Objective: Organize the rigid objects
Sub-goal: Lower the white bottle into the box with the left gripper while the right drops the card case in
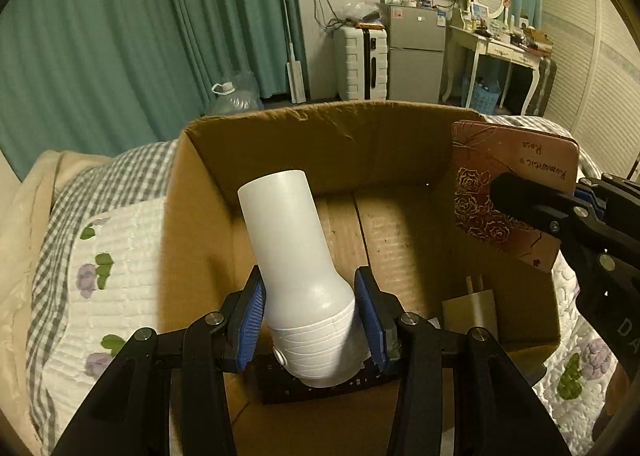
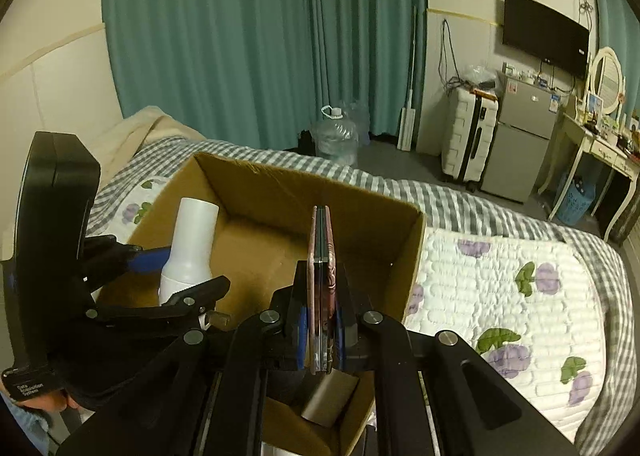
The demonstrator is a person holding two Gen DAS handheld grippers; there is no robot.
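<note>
An open cardboard box [image 1: 280, 128] sits on the bed; it also shows in the right wrist view [image 2: 256, 180]. My left gripper [image 1: 310, 320] is shut on a white bottle-shaped object [image 1: 292, 240], held tilted over the box; it shows in the right wrist view [image 2: 192, 244] too. My right gripper [image 2: 322, 320] is shut on a flat pink case with a rose pattern [image 2: 320, 256], held on edge over the box's right side; its face shows in the left wrist view [image 1: 504, 192]. A white plug adapter [image 1: 474, 308] and a black object [image 1: 280, 384] lie in the box.
The bed has a floral quilt [image 2: 500, 288] and a grey checked sheet [image 1: 72, 200]. Beyond stand green curtains [image 2: 260, 36], a water jug [image 2: 336, 132], a white suitcase [image 2: 468, 140], a small fridge [image 2: 520, 128] and a dressing table [image 2: 592, 144].
</note>
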